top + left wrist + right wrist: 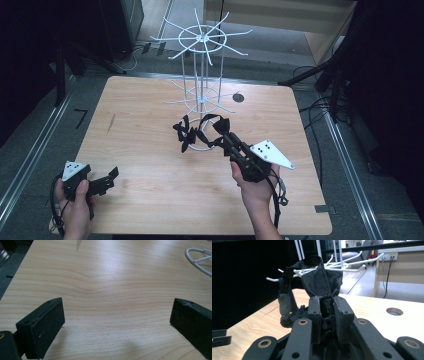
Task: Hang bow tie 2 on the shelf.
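Observation:
A black fabric item with a strap and buckle (192, 131) hangs in my right gripper (226, 137) just above the table, in front of the base of a white wire hook rack (202, 65). In the right gripper view the jaws of that gripper (327, 303) are shut on a bunched fold of the fabric (322, 280), and the strap (284, 297) dangles to the left with the rack's hooks (342, 263) behind. My left gripper (111, 176) rests near the table's front left, open. Its view shows the gripper (117, 315) with bare wood between the jaws.
The wooden table (145, 150) has a round cable hole (238, 97) right of the rack, also visible as a hole (394, 311) in the right gripper view. The rack's white ring base (197, 258) lies far right of the left gripper. Dark stands and cables surround the table.

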Action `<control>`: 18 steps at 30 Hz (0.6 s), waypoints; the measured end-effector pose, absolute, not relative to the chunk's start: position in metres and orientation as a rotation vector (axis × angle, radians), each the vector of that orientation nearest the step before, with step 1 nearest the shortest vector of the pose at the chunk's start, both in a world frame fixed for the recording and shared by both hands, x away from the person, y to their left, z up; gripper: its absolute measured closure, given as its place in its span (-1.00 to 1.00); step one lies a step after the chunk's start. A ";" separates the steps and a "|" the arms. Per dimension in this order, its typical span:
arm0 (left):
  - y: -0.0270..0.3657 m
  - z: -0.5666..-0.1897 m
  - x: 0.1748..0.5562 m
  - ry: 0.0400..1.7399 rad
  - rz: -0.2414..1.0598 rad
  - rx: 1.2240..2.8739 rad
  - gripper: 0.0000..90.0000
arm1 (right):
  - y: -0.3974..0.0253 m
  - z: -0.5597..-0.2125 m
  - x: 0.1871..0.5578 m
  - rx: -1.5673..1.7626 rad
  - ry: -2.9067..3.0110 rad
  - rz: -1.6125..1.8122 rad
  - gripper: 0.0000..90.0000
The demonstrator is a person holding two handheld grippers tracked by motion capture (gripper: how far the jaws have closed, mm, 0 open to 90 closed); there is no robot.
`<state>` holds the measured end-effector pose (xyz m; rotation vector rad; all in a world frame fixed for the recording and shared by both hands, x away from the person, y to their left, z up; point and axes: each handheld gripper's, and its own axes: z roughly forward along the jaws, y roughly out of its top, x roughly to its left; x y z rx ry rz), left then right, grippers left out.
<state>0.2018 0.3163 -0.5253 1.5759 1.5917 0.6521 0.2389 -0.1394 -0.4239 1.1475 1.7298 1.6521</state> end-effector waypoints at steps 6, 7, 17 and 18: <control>0.316 -0.525 0.202 1.591 0.653 1.570 -1.00 | -0.136 -0.428 0.247 1.169 1.735 1.639 0.73; 0.316 -0.525 0.202 1.591 0.652 1.572 -1.00 | -0.135 -0.429 0.249 1.172 1.739 1.636 0.73; 0.316 -0.525 0.202 1.593 0.649 1.572 -1.00 | -0.127 -0.436 0.262 1.227 1.727 1.621 0.73; 0.316 -0.525 0.202 1.592 0.648 1.573 -1.00 | -0.126 -0.437 0.263 1.231 1.728 1.614 0.73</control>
